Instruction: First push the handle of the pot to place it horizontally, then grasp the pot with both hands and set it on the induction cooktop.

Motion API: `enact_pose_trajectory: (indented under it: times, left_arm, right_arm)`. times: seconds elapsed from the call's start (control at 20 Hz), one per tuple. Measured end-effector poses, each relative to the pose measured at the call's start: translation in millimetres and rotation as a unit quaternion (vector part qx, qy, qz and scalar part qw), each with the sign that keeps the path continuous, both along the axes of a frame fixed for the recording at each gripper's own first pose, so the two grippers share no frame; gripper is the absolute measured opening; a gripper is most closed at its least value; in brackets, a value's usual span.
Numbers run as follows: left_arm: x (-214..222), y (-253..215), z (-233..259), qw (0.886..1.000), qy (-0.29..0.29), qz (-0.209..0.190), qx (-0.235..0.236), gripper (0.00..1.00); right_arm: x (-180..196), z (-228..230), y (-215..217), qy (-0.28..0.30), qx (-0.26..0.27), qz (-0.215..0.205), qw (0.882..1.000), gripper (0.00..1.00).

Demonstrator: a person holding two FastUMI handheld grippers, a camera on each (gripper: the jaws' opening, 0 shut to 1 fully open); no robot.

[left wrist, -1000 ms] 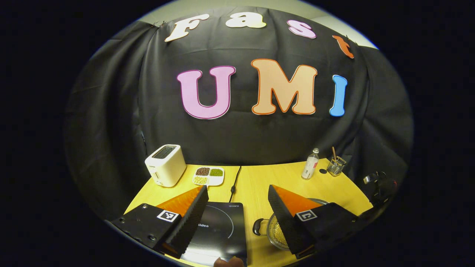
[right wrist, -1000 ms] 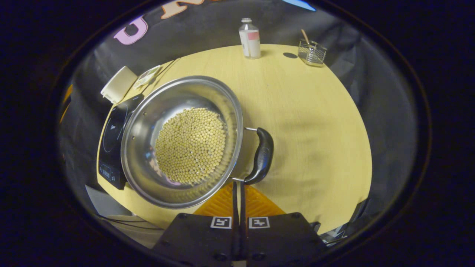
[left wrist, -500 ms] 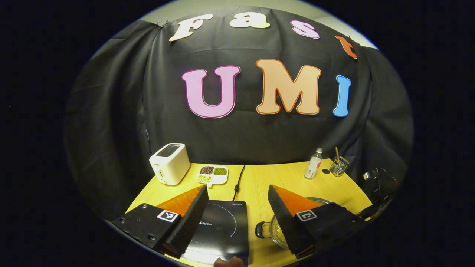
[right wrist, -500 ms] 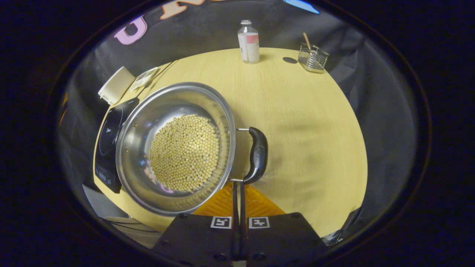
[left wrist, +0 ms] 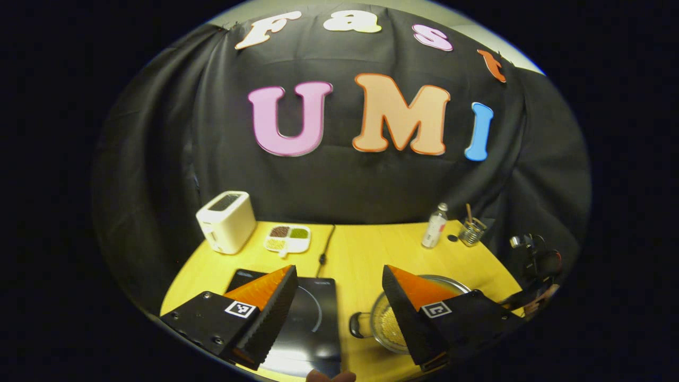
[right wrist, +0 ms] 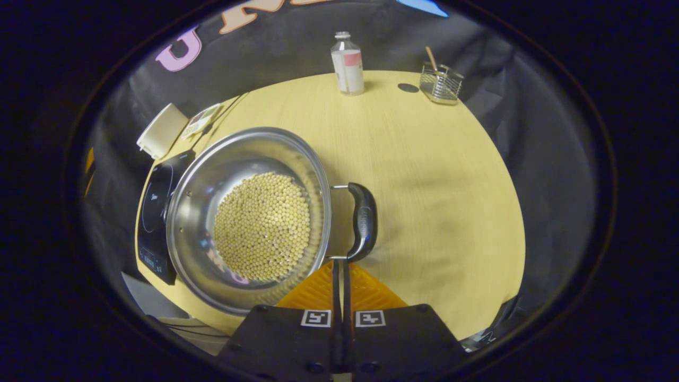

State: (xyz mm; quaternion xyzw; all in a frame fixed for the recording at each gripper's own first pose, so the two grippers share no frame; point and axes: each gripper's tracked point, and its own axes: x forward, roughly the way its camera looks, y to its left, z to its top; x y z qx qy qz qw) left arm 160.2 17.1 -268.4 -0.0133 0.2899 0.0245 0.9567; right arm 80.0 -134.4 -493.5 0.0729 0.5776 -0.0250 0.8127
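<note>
Heads up, your right gripper (right wrist: 340, 261) has its jaws pressed together with nothing between them, and the tips sit right at the near end of the pot's black handle (right wrist: 364, 221), low centre of the right gripper view. I can't tell if they're actually touching it. If you shove from there, I reckon the closed tips could skid off that rounded end, or the whole pot (right wrist: 249, 220) could slide instead of turning, and a jerk might bounce beans (right wrist: 262, 226) over the rim.

The pot is centre-left in that view, on the table (right wrist: 424, 175), with the cooktop (right wrist: 155, 212) just beside it toward the left edge. The handle is on the pot's right side, its long axis running nearly straight up and down in the frame. In the left gripper view the other handle (left wrist: 355, 324) pokes out toward the cooktop (left wrist: 313, 318), so the handle-to-handle line looks about level there.

Your left gripper (left wrist: 339, 305) is up above the table with jaws wide, holding nothing, cooktop and pot (left wrist: 390, 329) showing between them low in the frame. Bringing it down blind could clip the pot rim
</note>
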Motion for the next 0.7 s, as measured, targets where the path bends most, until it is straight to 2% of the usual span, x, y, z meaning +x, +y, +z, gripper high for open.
enact_pose_trajectory:
  times: [0.1,0.2,0.3,0.35,0.4,0.55,0.7]
  left_arm:
    - [-9.5,-19.6,-27.3,0.998,0.046,-0.017,-0.04,0.97]
    - [-19.4,-29.0,-48.8,0.995,0.079,-0.02,-0.059,0.97]
    - [-27.2,-31.1,-73.0,0.991,0.113,-0.017,-0.063,0.97]
    - [-30.3,-31.6,-84.5,0.989,0.132,-0.015,-0.062,0.97]
    - [-32.1,-33.1,-98.2,0.987,0.149,-0.016,-0.061,1.0]
    - [-27.8,-34.8,-128.1,0.983,0.174,-0.016,-0.059,0.97]
    - [-31.2,-33.4,-158.8,0.975,0.213,-0.001,-0.069,0.97]
  right_arm:
    - [10.0,10.7,-8.4,-0.03,-0.016,-0.016,0.999,0.03]
    - [23.5,27.2,-11.3,-0.062,-0.01,-0.034,0.997,0.0]
    - [31.5,31.1,-17.2,-0.07,-0.012,-0.049,0.996,0.15]
    - [38.4,30.7,-21.9,-0.074,-0.016,-0.054,0.996,0.31]
    - [43.4,29.7,-22.6,-0.074,-0.015,-0.058,0.995,0.32]
    - [53.3,20.0,-25.6,-0.067,-0.027,-0.054,0.996,0.82]
    - [50.1,6.9,-27.2,-0.044,-0.045,-0.034,0.997,0.82]
